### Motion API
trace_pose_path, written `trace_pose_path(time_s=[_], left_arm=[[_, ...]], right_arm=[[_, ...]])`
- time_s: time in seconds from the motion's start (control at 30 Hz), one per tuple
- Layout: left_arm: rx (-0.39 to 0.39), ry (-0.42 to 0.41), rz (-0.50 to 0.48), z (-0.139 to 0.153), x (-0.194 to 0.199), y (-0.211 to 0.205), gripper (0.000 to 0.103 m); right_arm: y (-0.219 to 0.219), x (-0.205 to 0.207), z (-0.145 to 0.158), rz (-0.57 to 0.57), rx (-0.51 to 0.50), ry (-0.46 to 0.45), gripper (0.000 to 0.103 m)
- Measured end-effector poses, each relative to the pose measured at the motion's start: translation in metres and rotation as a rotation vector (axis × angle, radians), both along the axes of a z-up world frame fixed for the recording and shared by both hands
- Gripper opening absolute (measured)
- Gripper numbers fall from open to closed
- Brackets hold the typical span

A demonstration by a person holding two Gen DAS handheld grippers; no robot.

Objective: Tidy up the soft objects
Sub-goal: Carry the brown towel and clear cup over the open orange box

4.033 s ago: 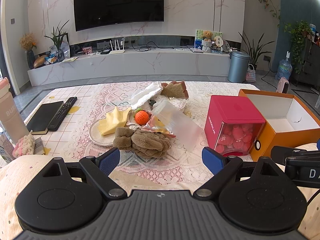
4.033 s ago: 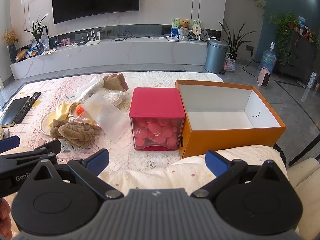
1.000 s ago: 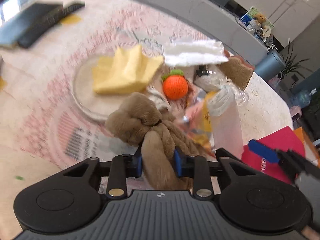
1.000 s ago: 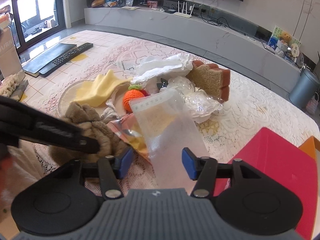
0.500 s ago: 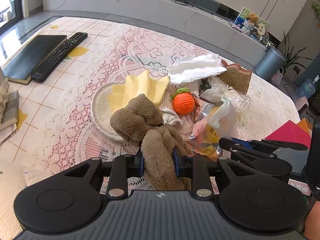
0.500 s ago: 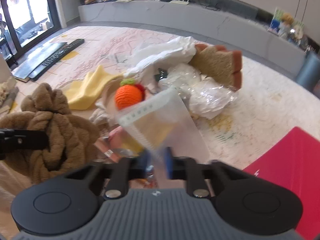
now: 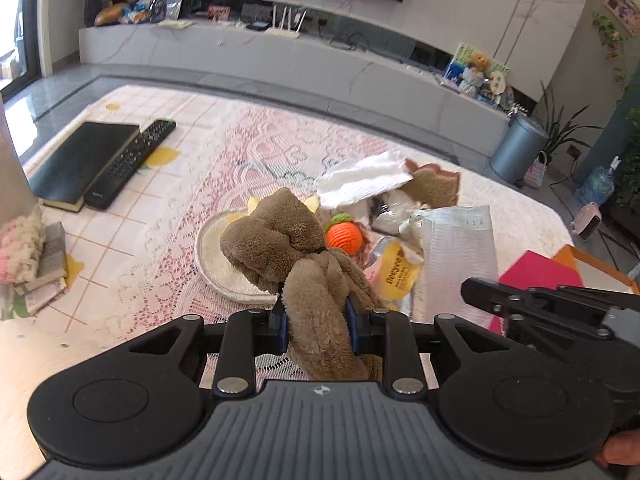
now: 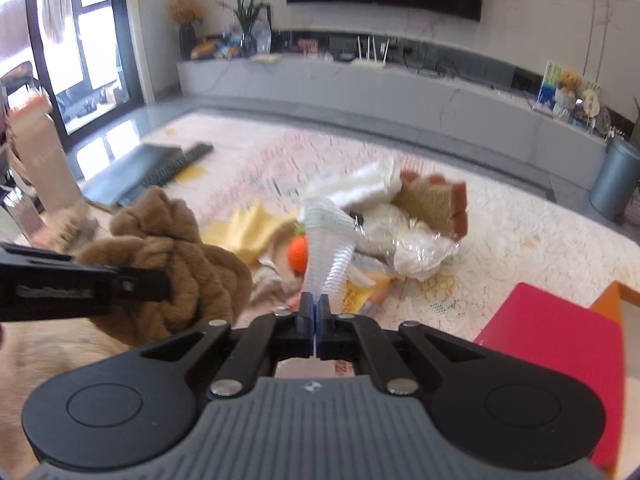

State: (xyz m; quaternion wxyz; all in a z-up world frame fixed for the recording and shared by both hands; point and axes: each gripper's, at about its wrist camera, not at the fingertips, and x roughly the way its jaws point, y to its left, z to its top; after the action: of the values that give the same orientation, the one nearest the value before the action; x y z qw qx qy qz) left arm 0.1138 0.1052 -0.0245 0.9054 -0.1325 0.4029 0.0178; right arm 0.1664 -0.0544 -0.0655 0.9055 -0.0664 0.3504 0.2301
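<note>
My left gripper [image 7: 316,316] is shut on a brown knotted plush toy [image 7: 288,240] and holds it above the table; the toy also shows in the right wrist view [image 8: 188,264]. My right gripper [image 8: 318,308] is shut on a clear plastic zip bag [image 8: 328,244], lifted upright; the bag also shows in the left wrist view [image 7: 456,248]. On the table lie an orange knitted ball [image 7: 344,236], a yellow cloth [image 8: 252,228], a white cloth [image 7: 364,184] and a brown toast-shaped plush [image 8: 436,200].
A round white plate [image 7: 216,264] lies under the pile. A black book [image 7: 84,160] and a remote [image 7: 132,160] lie at the left. A red box [image 8: 552,352] and an orange box [image 8: 610,300] stand at the right. Crumpled clear wrap [image 8: 416,248] and a yellow packet [image 7: 396,268] lie nearby.
Both grippers have risen. The plush toy is higher off the plate. The right gripper has lifted the clear bag upright, clear of the pile.
</note>
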Motion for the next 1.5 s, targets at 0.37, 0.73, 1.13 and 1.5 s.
trace_pose_path(time_s=[0.37, 0.73, 1.13, 1.5], left_arm=[[0.026, -0.103, -0.155, 0.042, -0.054, -0.034, 0.030], [0.010, -0.201, -0.430, 0.069, -0.073, -0.109, 0.030], [-0.002, -0.234, -0.675, 0.071, -0.027, -0.224, 0.030], [0.110, -0.162, -0.805, 0.046, 0.023, -0.308, 0.030]], right_arm=[[-0.050, -0.087, 0.057, -0.125, 0.091, -0.074, 0.000], [-0.126, -0.154, 0.084, -0.338, 0.114, -0.144, 0.000], [-0.223, -0.138, 0.097, -0.514, 0.134, -0.144, 0.000], [-0.290, -0.061, 0.060, -0.557, 0.137, -0.027, 0.000]])
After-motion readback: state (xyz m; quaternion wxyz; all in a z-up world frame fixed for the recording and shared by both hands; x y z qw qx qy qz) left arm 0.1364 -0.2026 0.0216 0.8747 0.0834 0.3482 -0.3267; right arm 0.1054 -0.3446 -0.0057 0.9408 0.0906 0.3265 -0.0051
